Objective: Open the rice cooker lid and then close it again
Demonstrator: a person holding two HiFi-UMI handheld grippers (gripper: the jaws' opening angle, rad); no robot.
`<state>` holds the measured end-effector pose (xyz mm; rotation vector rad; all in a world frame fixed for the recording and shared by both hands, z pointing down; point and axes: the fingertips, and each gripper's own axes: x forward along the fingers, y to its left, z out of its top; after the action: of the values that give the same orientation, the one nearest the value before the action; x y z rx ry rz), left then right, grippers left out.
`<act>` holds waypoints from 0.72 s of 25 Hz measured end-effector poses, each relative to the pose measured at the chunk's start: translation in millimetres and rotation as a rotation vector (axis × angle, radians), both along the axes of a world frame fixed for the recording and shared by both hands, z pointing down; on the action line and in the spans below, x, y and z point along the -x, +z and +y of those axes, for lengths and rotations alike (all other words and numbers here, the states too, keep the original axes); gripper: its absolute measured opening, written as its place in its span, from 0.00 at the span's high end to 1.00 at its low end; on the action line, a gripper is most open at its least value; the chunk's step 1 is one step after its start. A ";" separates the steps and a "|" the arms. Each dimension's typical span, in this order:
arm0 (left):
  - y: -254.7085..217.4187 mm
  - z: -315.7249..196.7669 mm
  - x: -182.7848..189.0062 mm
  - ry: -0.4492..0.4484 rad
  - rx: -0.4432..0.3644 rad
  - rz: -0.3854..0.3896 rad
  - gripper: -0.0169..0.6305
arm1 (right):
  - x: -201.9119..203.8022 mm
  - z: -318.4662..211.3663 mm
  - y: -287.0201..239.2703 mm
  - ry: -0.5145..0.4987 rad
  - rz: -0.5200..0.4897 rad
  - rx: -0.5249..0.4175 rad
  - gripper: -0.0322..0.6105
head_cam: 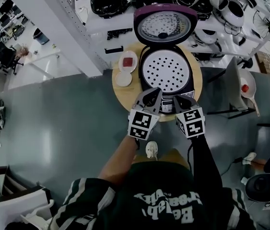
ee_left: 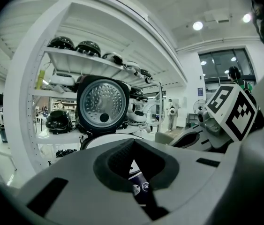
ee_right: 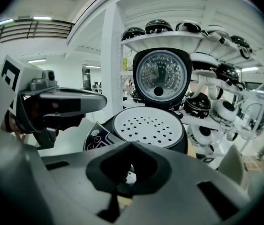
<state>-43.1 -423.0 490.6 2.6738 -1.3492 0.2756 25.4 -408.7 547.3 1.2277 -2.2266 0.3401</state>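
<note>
**Workshop table: rice cooker open, both grippers empty at its near side**

Head view: Grey workshop floor surrounds a small round wooden table [head_cam: 125, 96], with white shelving [head_cam: 84, 30] carrying more cookers at the far side. On the table stands a black rice cooker [head_cam: 193, 78]. Its round purple-rimmed lid [head_cam: 165, 25] is swung up at the far edge, silver inner face toward the person. A white perforated tray [head_cam: 165, 71] fills the pot mouth. Two small round dishes sit left of the cooker, one holding something red [head_cam: 128, 61], one plain white [head_cam: 123, 79]. The left gripper [head_cam: 153, 96] and the right gripper [head_cam: 180, 100] sit side by side at the cooker's near front, over its control panel.

Left gripper view: The jaws are pressed together with nothing between them. Only the diamond gap in their dark pads shows, with panel buttons visible through it. The raised lid is far beyond the tips, above and to the left.

Right gripper view: These jaws are also together and empty. The lid stands almost straight ahead and above, past the perforated tray.

Judgement: the opening half looks done, and closing remains. The lid lies across the whole pot from both grippers, hinged along the far edge, its free rim uppermost. Neither gripper is clearly nearer, though the right one faces it more squarely. The next move likely means reaching over the tray to the top rim and drawing it down toward the near side.
</note>
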 end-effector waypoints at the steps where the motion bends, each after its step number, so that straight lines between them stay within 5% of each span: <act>1: -0.1 -0.4 -1.2 0.003 0.000 -0.002 0.98 | -0.3 -0.1 -0.3 -0.005 0.000 0.002 0.94; 7: -1.1 -13.7 7.5 -0.038 0.011 0.005 0.97 | 0.1 -4.6 -5.4 0.001 -0.073 -0.032 0.94; 11: -11.5 -25.4 19.1 -0.074 -0.009 -0.008 0.98 | -1.1 -5.4 -9.8 -0.046 -0.030 -0.046 0.94; 18: -68.9 -74.7 39.8 -0.149 -0.111 -0.042 0.97 | -33.3 -71.3 -118.8 0.008 -0.109 -0.312 0.94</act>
<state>-82.9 -497.7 421.7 2.6493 -1.6125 0.2484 58.7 -480.1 428.5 1.4059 -2.4360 0.0631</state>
